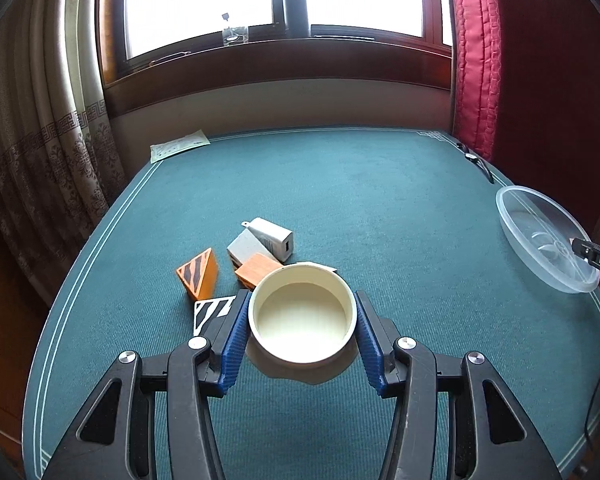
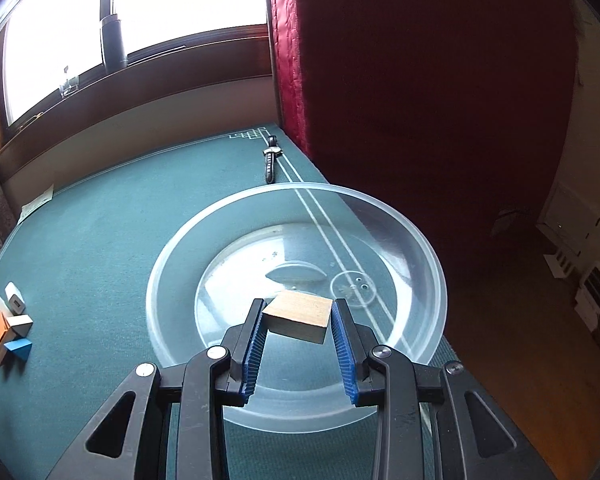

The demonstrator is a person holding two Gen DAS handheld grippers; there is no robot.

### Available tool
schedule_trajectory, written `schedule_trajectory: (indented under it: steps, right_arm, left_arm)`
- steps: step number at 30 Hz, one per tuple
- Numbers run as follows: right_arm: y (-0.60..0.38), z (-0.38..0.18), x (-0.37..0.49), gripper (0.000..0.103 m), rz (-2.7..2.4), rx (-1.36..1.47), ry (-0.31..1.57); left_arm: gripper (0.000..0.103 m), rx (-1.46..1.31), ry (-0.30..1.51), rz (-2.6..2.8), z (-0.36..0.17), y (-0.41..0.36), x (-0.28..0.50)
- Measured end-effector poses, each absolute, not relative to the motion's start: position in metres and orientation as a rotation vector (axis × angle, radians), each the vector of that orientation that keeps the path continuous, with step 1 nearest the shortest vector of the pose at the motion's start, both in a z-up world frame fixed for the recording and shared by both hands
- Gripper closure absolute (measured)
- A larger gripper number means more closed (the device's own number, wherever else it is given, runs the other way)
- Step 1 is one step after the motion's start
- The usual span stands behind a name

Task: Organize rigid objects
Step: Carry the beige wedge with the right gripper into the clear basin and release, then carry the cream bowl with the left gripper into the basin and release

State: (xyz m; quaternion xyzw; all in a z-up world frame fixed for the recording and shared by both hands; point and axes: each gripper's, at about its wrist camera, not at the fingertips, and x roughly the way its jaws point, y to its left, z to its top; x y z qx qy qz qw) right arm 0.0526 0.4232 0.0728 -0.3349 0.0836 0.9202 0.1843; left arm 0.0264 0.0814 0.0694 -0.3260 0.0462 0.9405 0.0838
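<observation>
Overhead, daylight is flooding a window (image 1: 228, 4) beyond the green felt surface (image 1: 380, 208). Left claw (image 1: 302, 320) is gripping a cream cup (image 1: 302, 316); right claw (image 2: 298, 316) is pinching a wooden block (image 2: 300, 316) over the clear bowl (image 2: 420, 240).

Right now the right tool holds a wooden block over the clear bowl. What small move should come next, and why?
Probably lower the right tool a little and open it. Its pads already clamp the wooden block directly above the clear bowl, which looks empty, so a short drop should land the block inside without bouncing out.
</observation>
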Motion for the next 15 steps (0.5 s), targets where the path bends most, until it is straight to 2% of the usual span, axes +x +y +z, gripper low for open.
schedule_trajectory:
  steps: [1,5,15]
  right_arm:
    - [0.426,0.072,0.054,0.066,2.583,-0.942,0.232]
    - [0.438,0.07,0.06,0.047,2.546,-0.923,0.239]
    - [0.447,0.072,0.081,0.047,2.558,-0.816,0.252]
  left_arm:
    - [0.052,-0.967,0.143,2.801,0.07,0.085,0.026]
    - [0.052,-0.951,0.169,2.773,0.073,0.101,0.024]
    - [0.052,-0.904,0.219,2.647,0.08,0.164,0.019]
